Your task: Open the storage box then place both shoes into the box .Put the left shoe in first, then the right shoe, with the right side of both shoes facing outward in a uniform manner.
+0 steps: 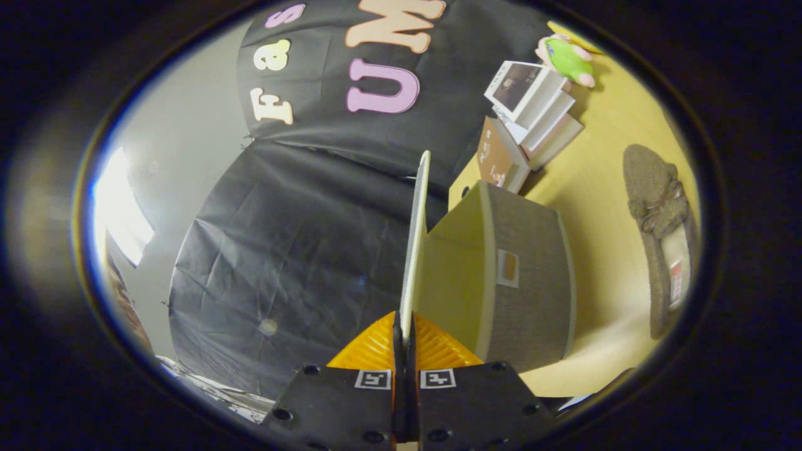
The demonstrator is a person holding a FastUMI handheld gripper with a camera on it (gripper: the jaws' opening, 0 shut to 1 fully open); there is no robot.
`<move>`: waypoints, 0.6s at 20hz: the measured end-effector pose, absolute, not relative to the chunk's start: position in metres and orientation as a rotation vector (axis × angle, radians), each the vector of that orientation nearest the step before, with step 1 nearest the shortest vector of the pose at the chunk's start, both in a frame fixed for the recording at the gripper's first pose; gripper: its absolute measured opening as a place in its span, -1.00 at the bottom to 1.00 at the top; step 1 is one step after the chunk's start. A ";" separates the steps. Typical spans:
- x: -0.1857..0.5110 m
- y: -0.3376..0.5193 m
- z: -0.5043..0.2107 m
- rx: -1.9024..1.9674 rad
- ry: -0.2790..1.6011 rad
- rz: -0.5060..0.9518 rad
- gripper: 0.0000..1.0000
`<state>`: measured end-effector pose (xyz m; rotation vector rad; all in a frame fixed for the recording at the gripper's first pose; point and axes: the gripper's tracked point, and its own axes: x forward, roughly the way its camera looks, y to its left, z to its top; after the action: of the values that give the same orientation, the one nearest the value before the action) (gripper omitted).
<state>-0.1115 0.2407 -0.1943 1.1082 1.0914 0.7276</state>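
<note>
Gripper: my gripper (405,332) is pinched closed on the lid's (415,238) thin edge.
Lid: pale panel, seen edge-on, long axis running away from me.
Storage box (523,275): grey fabric, yellow inside, just right of the fingers.
Shoe (664,238): grey-brown slipper, far right on the yellow table (601,188), lying lengthwise.

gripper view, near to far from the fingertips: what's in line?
gripper, shut on the lid → storage box → stack of books → green toy. The slipper lies off to the side of the box on the table.
</note>
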 end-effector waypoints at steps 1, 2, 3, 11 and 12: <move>-0.108 0.246 -0.185 1.101 1.078 0.741 -0.93; -0.105 0.254 -0.174 1.096 1.062 0.756 -0.93; -0.104 0.262 -0.164 1.096 1.047 0.772 -0.94; -0.106 0.360 -0.107 1.059 0.988 0.898 -0.94; -0.107 0.375 -0.104 1.047 0.975 0.914 -0.94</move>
<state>-0.1071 0.3749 -0.1039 1.0468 0.9753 0.9144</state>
